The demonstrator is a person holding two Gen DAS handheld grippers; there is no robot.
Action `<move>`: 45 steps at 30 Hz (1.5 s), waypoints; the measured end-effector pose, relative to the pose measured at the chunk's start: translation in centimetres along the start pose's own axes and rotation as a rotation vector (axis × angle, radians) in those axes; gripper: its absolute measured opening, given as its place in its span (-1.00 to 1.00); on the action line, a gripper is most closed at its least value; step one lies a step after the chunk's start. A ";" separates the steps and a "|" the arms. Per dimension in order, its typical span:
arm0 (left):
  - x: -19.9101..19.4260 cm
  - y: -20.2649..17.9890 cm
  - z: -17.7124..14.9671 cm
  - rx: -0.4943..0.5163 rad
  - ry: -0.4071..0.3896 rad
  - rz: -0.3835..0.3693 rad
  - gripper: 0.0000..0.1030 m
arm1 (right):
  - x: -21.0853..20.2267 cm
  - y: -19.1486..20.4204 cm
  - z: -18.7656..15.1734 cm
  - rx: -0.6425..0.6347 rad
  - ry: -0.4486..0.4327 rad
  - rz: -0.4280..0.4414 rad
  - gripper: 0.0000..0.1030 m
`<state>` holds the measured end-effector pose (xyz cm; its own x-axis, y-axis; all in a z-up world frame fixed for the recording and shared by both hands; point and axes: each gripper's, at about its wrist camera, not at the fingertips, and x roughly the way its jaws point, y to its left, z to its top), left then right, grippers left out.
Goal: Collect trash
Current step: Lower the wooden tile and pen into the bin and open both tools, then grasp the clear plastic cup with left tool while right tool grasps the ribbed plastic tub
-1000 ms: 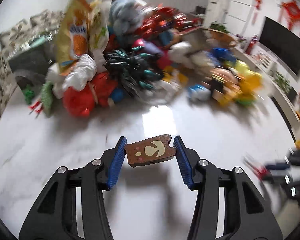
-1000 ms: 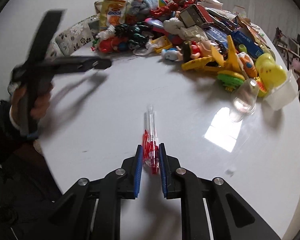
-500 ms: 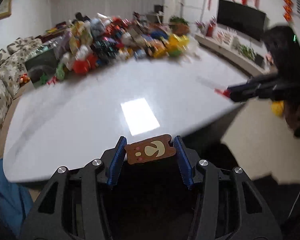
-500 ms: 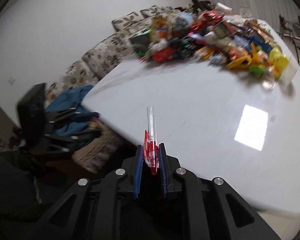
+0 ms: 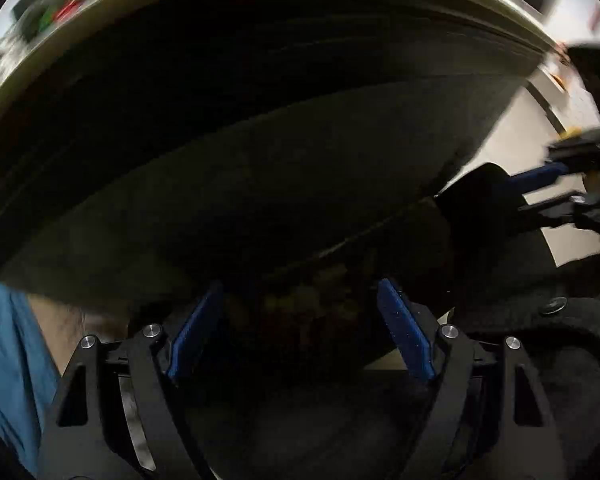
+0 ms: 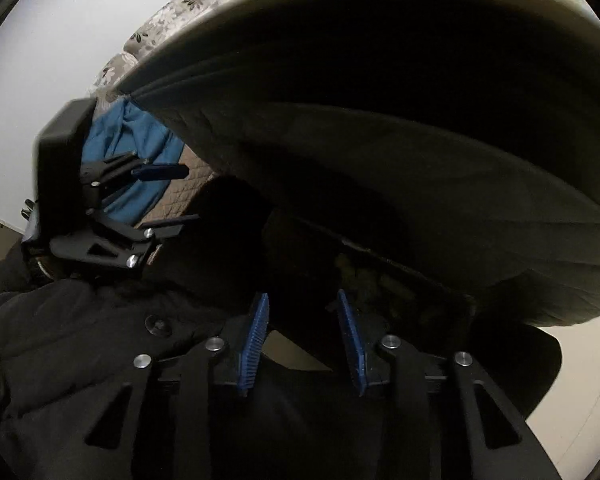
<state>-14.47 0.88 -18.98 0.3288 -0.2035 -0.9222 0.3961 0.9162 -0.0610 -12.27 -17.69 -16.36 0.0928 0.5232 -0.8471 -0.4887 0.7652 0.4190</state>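
Left wrist view: my left claw (image 5: 300, 286) points down under the table (image 5: 500, 20) into a dark bag (image 5: 260, 180). Its jaws have just been opening and stand wide apart with nothing between them. The trash (image 5: 300, 312) is a dim brownish heap far below, inside the bag. My right claw (image 5: 540, 192) hangs at the right, near the bag's edge. I judge the danger to be a miss: the bag's mouth is slack and dark, so a piece let go off-centre could slide down the outside to the floor. Lifting straight up could also knock the table rim overhead.

Count here: two claws, one bag, one table, one blue cloth (image 5: 4, 340) at the near left. The trash pieces are too dark to count.

Right wrist view: my right claw's jaws have just been opening too, less widely, and are empty. The heap lies just beyond them. My left claw sits at the left, well apart. Swinging both out together could make them collide.

Count: two claws, one bag, one blue cloth, one black coat (image 6: 80, 340).
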 end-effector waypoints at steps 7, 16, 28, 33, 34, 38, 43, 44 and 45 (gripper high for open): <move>-13.5 2.7 5.5 -0.099 -0.377 -0.130 0.55 | -15.8 1.3 5.0 -0.083 -0.397 -0.065 0.06; -16.4 4.8 15.5 -0.219 -0.633 -0.049 0.71 | -21.1 -15.4 20.4 0.282 -0.598 -0.461 0.21; -8.1 0.7 23.7 -0.123 -0.481 -0.091 0.71 | -14.8 -25.1 25.1 0.444 -0.473 -0.274 -0.38; -6.5 -1.3 25.4 -0.094 -0.452 -0.107 0.71 | -12.5 -17.8 23.5 0.250 -0.409 -0.100 -0.43; -6.3 -1.5 25.3 -0.096 -0.449 -0.103 0.71 | -11.9 -16.8 23.6 0.225 -0.399 -0.071 -0.43; -5.8 -1.1 23.6 -0.115 -0.419 -0.054 0.71 | -9.6 -11.5 24.0 0.092 -0.405 -0.033 -0.43; -5.6 0.2 21.9 -0.136 -0.379 -0.024 0.71 | -12.6 -10.5 23.7 0.055 -0.520 -0.075 -0.43; -5.5 0.1 21.9 -0.136 -0.374 -0.032 0.71 | -13.6 -10.5 23.1 0.055 -0.538 -0.088 -0.43; -5.3 -0.1 21.9 -0.138 -0.371 -0.047 0.71 | -14.3 -10.2 22.4 0.031 -0.541 -0.136 -0.43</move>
<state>2.50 -5.67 -5.69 0.6105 -0.3339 -0.7181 0.3077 0.9355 -0.1734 10.86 -24.59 -1.21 0.5894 0.5307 -0.6091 -0.4163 0.8457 0.3340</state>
